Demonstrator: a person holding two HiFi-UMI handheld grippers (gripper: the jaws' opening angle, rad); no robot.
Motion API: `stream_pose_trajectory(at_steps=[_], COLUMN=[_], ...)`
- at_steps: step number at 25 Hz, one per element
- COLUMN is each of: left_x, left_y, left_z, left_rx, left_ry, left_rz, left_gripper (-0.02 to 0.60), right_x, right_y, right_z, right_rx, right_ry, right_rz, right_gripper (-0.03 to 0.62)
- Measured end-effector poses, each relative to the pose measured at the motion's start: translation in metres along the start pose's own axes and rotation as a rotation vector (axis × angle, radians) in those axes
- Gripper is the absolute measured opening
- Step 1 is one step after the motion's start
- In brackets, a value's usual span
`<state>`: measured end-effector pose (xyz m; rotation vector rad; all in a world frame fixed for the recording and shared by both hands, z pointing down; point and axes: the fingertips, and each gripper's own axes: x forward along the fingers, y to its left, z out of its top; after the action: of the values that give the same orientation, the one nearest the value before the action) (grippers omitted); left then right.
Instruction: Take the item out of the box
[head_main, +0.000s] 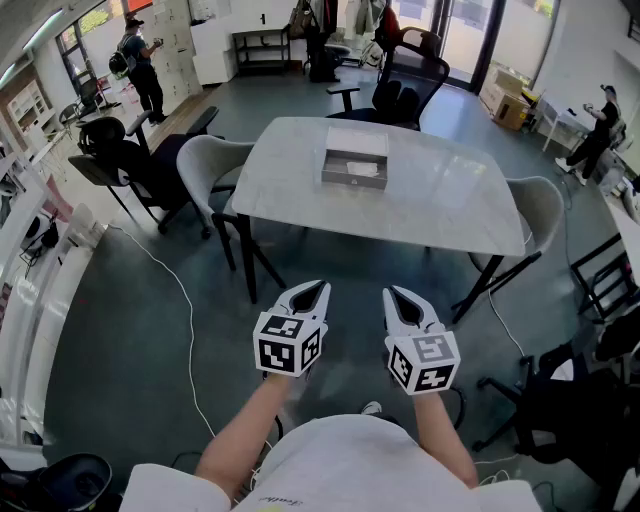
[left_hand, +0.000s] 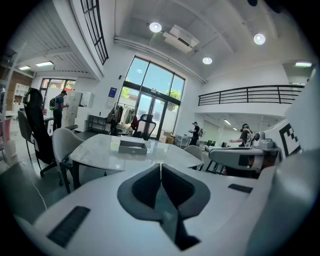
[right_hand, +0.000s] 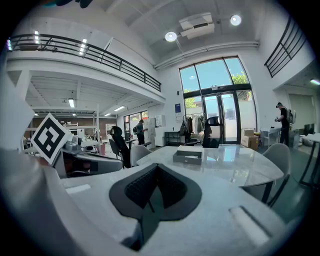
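Grey floor (head_main: 335, 262) lies under the left tongs (head_main: 308, 291) and right tongs (head_main: 399, 296), which hang side by side with jaws pressed together on nothing, well short of the white table (head_main: 450, 205). On its middle sits the shallow grey box (head_main: 340, 180), its long side running left to right, with a pale item (head_main: 362, 169) inside, too small to tell its direction

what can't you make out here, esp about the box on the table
the item in the box: head view, too small and far off to identify; only something pale shows inside.
the inside of the box: left gripper view and right gripper view, hidden by the box's near wall.
the far legs of the table: head view, hidden by the tabletop.
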<state>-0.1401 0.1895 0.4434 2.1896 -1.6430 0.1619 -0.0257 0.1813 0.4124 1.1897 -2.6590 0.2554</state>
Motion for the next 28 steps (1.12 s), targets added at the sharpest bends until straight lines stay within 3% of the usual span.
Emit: stream_pose_trajectory(at_steps=[13, 28], left_x=[0.041, 0.180], left_y=[0.010, 0.036], left_z=[0.002, 0.044], left_rx=[-0.002, -0.024], left_ry=[0.036, 0.071], left_rz=[0.027, 0.125], left_gripper=[0.015, 0.015], right_x=[0.034, 0.145], right_y=[-0.037, -0.148], right_z=[-0.009, 0.007], right_rx=[0.042, 0.090], right_ry=[0.024, 0.057], right_rz=[0.022, 0.127], right_gripper=[0.005, 0.005])
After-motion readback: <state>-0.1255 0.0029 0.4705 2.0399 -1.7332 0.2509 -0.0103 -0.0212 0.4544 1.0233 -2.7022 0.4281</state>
